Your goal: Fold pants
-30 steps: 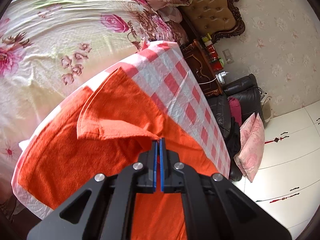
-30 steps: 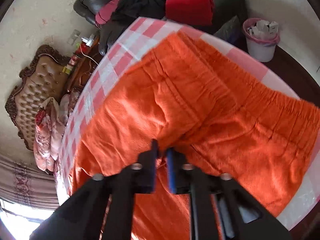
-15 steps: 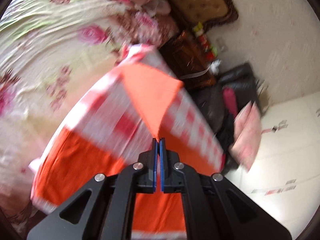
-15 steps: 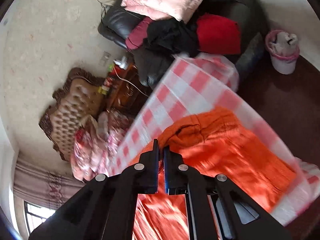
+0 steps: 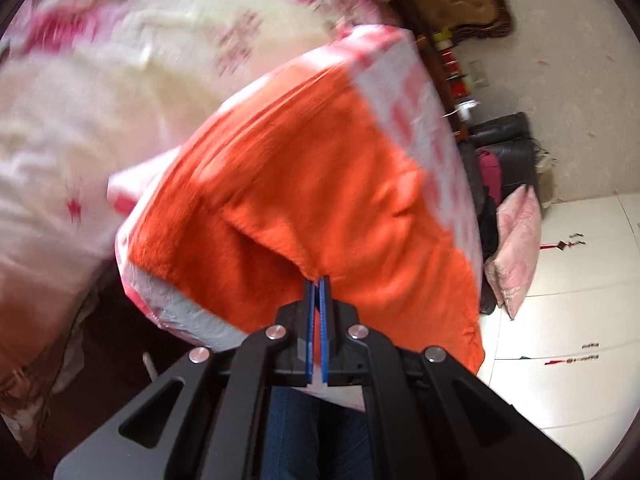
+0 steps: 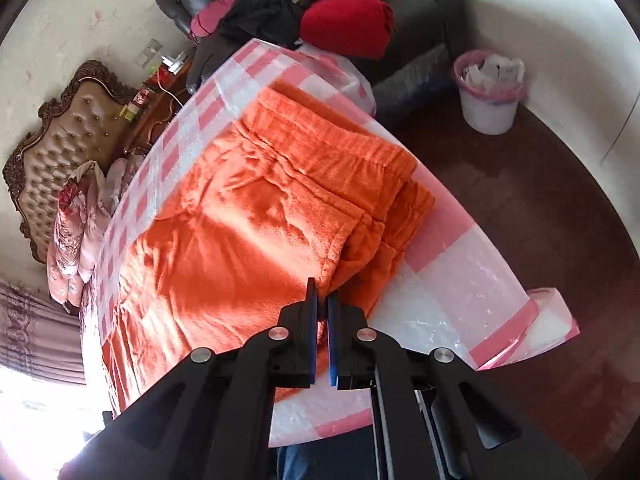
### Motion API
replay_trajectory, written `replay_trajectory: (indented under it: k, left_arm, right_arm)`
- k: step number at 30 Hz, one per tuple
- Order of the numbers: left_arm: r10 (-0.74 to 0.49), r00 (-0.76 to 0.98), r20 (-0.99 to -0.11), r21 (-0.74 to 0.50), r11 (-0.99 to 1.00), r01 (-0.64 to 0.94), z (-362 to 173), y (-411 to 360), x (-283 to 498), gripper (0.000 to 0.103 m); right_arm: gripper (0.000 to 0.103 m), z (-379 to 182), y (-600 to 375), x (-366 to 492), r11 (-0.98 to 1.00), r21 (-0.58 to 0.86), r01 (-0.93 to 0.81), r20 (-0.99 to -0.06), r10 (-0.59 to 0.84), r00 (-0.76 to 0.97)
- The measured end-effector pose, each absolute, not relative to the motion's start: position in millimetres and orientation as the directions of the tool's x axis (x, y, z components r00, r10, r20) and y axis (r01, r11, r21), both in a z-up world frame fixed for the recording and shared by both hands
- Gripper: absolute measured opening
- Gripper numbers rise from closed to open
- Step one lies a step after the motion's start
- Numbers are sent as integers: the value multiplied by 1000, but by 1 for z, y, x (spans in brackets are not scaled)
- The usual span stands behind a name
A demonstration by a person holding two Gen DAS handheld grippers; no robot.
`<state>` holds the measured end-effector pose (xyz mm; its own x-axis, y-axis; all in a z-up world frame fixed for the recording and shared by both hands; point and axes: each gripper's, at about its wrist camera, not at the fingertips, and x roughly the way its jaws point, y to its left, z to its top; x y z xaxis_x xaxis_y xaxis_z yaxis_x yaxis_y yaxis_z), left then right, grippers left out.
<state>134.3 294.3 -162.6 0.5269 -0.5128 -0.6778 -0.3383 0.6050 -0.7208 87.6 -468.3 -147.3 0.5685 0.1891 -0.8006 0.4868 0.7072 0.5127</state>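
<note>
Since a second ago you've carried the orange pants (image 6: 256, 216) over onto themselves on the checked table cloth (image 6: 460, 280). Your left gripper (image 5: 319, 280) and right gripper (image 6: 322, 298) each stay clamped on an edge. Line the edges up square, lower evenly, then let go.

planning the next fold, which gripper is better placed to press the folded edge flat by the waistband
Right. The right gripper sits at the folded edge of the pants, near the waistband; the left gripper pinches the far end.
</note>
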Motion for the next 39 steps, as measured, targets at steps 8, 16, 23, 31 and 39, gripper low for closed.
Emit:
replay_trajectory:
  k: [8, 16, 23, 31, 39]
  left_arm:
    - [-452, 483, -750, -647, 655, -391, -166, 285, 109, 1]
    - [-400, 536, -744, -629, 689, -359, -137, 283, 91, 2]
    - [-376, 555, -742, -647, 618, -446, -173, 300, 64, 41]
    - [-318, 695, -645, -724, 545, -423, -157, 354, 60, 41]
    - [-320, 590, -742, -508, 842, -182, -129, 347, 140, 41]
  right_arm:
    - [4, -161, -469, 96, 737, 453, 502, -839, 163, 519]
    - [4, -120, -465, 80, 766, 462, 447, -792, 129, 597]
    - [4, -167, -461, 77, 794, 378, 477, -854, 99, 511]
    - [5, -169, -443, 82, 858, 253, 446, -875, 7, 483]
    - [5, -171, -441, 82, 863, 240, 444, -879, -1, 477]
